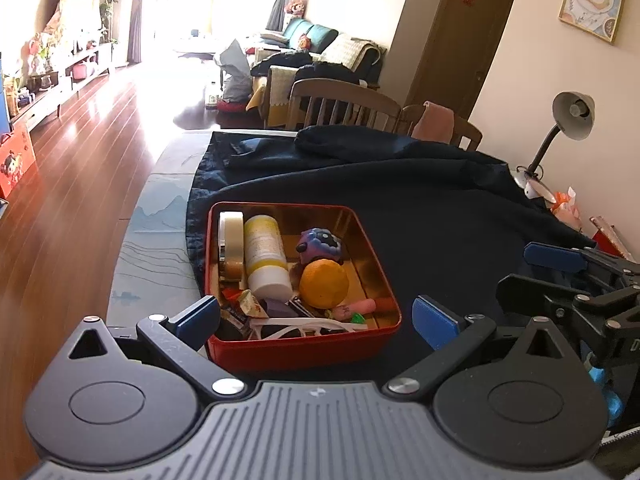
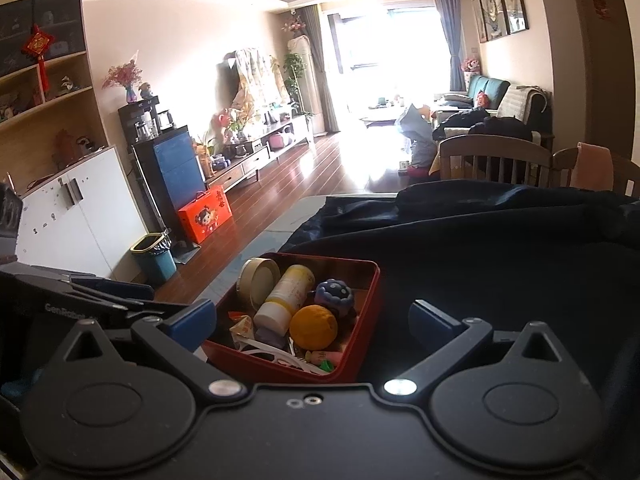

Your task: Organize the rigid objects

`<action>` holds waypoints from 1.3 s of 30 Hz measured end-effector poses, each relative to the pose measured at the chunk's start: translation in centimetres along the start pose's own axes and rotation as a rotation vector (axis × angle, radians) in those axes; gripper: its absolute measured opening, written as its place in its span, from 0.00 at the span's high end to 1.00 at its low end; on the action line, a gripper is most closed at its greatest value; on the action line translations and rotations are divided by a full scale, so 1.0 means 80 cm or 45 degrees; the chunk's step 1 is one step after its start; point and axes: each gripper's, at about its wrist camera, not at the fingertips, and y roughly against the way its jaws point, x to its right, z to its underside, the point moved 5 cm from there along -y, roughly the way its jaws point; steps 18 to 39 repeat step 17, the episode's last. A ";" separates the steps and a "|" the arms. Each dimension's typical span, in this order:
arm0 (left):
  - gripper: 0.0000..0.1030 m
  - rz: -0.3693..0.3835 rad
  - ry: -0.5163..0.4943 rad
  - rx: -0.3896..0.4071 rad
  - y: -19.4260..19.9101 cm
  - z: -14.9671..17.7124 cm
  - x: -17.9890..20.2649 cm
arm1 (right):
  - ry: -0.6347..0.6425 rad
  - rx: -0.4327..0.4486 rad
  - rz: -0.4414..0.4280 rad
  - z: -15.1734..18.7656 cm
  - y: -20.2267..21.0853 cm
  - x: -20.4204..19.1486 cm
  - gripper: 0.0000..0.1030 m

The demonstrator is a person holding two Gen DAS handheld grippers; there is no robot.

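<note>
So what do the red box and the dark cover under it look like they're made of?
The red box looks like painted tin: glossy red outside, with a mirror-like gold interior that reflects its contents. The dark cover looks like soft navy woven fabric, matte, lying in folds and wrinkles; the exact fibre can't be told.

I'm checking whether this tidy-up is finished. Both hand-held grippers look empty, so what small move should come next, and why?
Probably ease the left hand-held gripper back from the red metal tin. Both it and the right hand-held gripper are open and empty, and the tape roll, white bottle and orange ball already lie inside; nothing loose shows on the dark cloth.
</note>
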 end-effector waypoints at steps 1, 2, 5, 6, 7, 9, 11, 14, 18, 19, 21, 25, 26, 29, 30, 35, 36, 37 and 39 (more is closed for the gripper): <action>0.00 -0.006 0.000 0.004 0.001 0.000 0.001 | -0.002 0.001 0.003 0.000 0.000 0.000 0.00; 0.00 -0.006 0.000 0.007 0.002 0.000 0.001 | -0.006 0.003 0.003 0.000 0.000 0.000 0.00; 0.00 0.013 -0.004 0.020 0.004 -0.001 0.004 | -0.008 0.006 0.002 0.000 0.001 0.001 0.00; 0.00 0.013 -0.008 0.029 0.005 -0.002 0.005 | -0.008 0.008 0.000 0.000 0.002 0.001 0.00; 0.00 0.007 -0.019 0.040 0.007 -0.003 0.007 | -0.008 0.009 -0.001 0.000 0.003 0.001 0.00; 0.00 -0.003 -0.037 0.057 0.009 -0.004 0.010 | -0.008 0.011 0.004 0.001 0.004 0.002 0.00; 0.00 -0.026 -0.047 0.062 0.009 -0.005 0.011 | -0.011 0.012 0.009 0.001 0.005 0.004 0.00; 0.00 -0.034 -0.035 0.040 0.004 -0.004 0.011 | -0.015 0.011 0.018 0.002 0.005 0.005 0.00; 0.00 -0.026 -0.035 0.043 0.004 -0.005 0.013 | -0.019 0.006 0.028 0.002 0.006 0.009 0.00; 0.00 -0.026 -0.035 0.043 0.004 -0.005 0.013 | -0.019 0.006 0.028 0.002 0.006 0.009 0.00; 0.00 -0.026 -0.035 0.043 0.004 -0.005 0.013 | -0.019 0.006 0.028 0.002 0.006 0.009 0.00; 0.00 -0.026 -0.035 0.043 0.004 -0.005 0.013 | -0.019 0.006 0.028 0.002 0.006 0.009 0.00; 0.00 -0.026 -0.035 0.043 0.004 -0.005 0.013 | -0.019 0.006 0.028 0.002 0.006 0.009 0.00; 0.00 -0.026 -0.035 0.043 0.004 -0.005 0.013 | -0.019 0.006 0.028 0.002 0.006 0.009 0.00; 0.00 -0.026 -0.035 0.043 0.004 -0.005 0.013 | -0.019 0.006 0.028 0.002 0.006 0.009 0.00; 0.00 -0.026 -0.035 0.043 0.004 -0.005 0.013 | -0.019 0.006 0.028 0.002 0.006 0.009 0.00; 0.00 -0.026 -0.035 0.043 0.004 -0.005 0.013 | -0.019 0.006 0.028 0.002 0.006 0.009 0.00; 0.00 -0.026 -0.035 0.043 0.004 -0.005 0.013 | -0.019 0.006 0.028 0.002 0.006 0.009 0.00; 0.00 -0.026 -0.035 0.043 0.004 -0.005 0.013 | -0.019 0.006 0.028 0.002 0.006 0.009 0.00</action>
